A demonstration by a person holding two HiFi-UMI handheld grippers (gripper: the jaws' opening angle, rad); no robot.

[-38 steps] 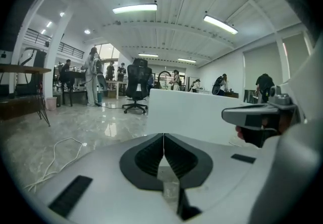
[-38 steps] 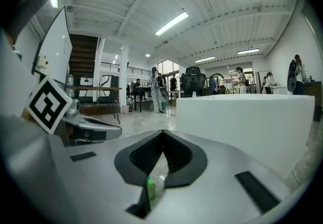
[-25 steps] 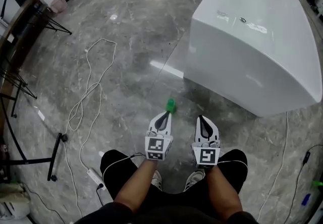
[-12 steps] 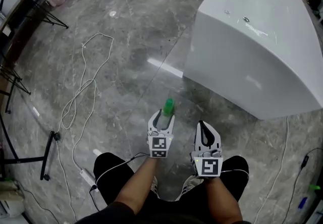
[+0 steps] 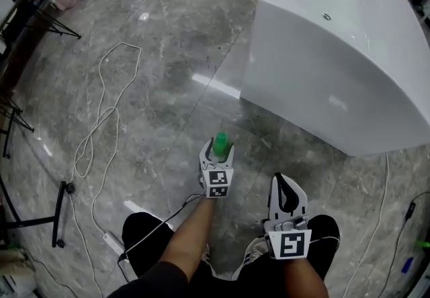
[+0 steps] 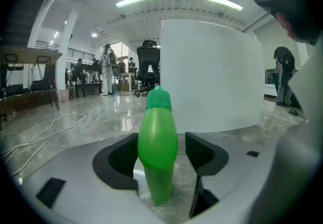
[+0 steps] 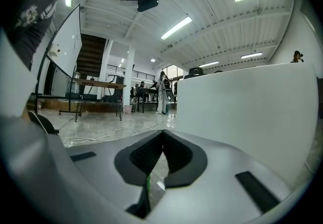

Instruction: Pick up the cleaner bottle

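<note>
A green cleaner bottle [image 5: 220,140] with a green cap stands upright on the grey marble floor, just in front of the person's feet. My left gripper [image 5: 216,150] is low over the floor with its jaws on either side of the bottle. In the left gripper view the bottle [image 6: 157,152] fills the gap of the left gripper [image 6: 161,140]; its jaws have just been opening, a gap shows on the right side, and the pads do not press. My right gripper [image 5: 283,181] hangs nearer the person, to the right, and its jaws meet in the right gripper view [image 7: 162,137].
A big white rounded counter [image 5: 336,55] stands on the floor just beyond the bottle to the right. A white cable [image 5: 101,122] loops over the floor at the left, ending at a power strip [image 5: 111,243]. A black stand foot [image 5: 60,213] lies further left.
My left gripper has dropped and moved forward to the bottle, and its jaws have gone from shut to open around it. The right gripper has stayed about where it was.
</note>
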